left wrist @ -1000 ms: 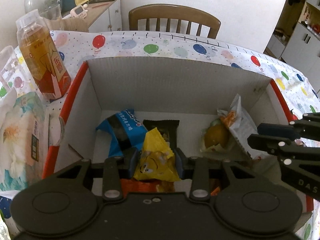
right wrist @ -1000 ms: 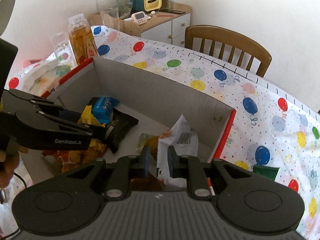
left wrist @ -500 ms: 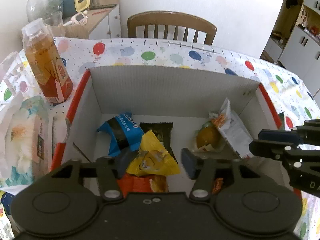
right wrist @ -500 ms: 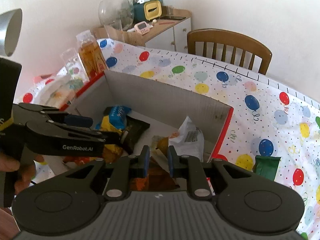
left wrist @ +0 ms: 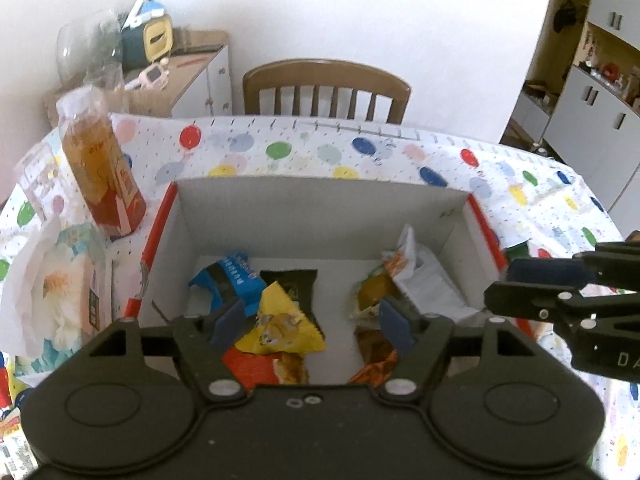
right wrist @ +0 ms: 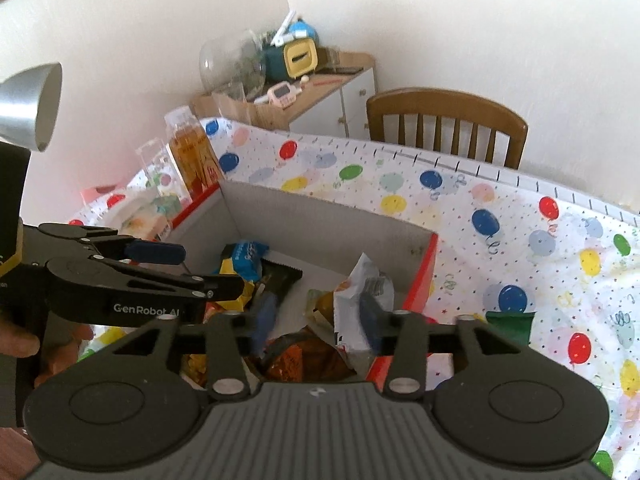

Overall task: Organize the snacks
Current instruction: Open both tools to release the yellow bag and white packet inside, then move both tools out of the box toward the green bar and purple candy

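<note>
While I hold both tools tilted down over the cardboard box (left wrist: 320,200), left gripper (left wrist: 312,320) jaws just spreading above the yellow packet (left wrist: 280,328), nothing clamped, right gripper (right wrist: 316,316) just parting beside the white packet (right wrist: 352,304), "GenRobot AI" printed on the left tool.

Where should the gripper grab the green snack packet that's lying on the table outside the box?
Probably the green packet's near edge, coming down from above on the open tablecloth side. It lies flat beside the box's red wall, so that side looks cramped. A flat wrapper gives little to pinch, so its crimped end seems the best hold.
</note>
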Demonstrator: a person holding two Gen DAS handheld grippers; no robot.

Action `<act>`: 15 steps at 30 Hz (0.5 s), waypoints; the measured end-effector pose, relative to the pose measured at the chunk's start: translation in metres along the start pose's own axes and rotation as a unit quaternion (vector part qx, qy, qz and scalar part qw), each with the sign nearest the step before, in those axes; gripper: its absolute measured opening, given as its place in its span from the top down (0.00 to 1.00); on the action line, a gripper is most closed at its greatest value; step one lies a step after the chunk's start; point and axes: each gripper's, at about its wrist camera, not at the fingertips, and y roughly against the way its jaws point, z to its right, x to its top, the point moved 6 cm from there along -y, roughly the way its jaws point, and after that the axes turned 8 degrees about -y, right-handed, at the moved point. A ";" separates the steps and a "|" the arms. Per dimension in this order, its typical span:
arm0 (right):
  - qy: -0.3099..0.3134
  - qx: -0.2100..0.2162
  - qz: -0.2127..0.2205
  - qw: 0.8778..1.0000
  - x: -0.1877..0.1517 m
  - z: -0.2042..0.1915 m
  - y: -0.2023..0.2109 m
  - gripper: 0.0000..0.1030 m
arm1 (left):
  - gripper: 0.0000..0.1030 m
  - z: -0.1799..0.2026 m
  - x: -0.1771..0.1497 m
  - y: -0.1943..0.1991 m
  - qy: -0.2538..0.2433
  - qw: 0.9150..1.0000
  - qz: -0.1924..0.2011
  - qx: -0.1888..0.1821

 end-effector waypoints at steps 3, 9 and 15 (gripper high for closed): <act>0.002 0.003 0.011 1.000 0.001 0.002 0.012 0.47 | 0.28 0.008 0.004 0.008 -0.006 1.000 0.012 -0.001; -0.004 0.007 0.028 1.000 -0.002 0.013 0.033 0.33 | 0.23 0.028 0.014 0.022 -0.014 0.999 0.037 -0.012; -0.007 0.000 0.043 0.999 -0.011 0.034 0.058 0.24 | 0.18 0.050 0.020 0.033 -0.022 0.998 0.056 -0.027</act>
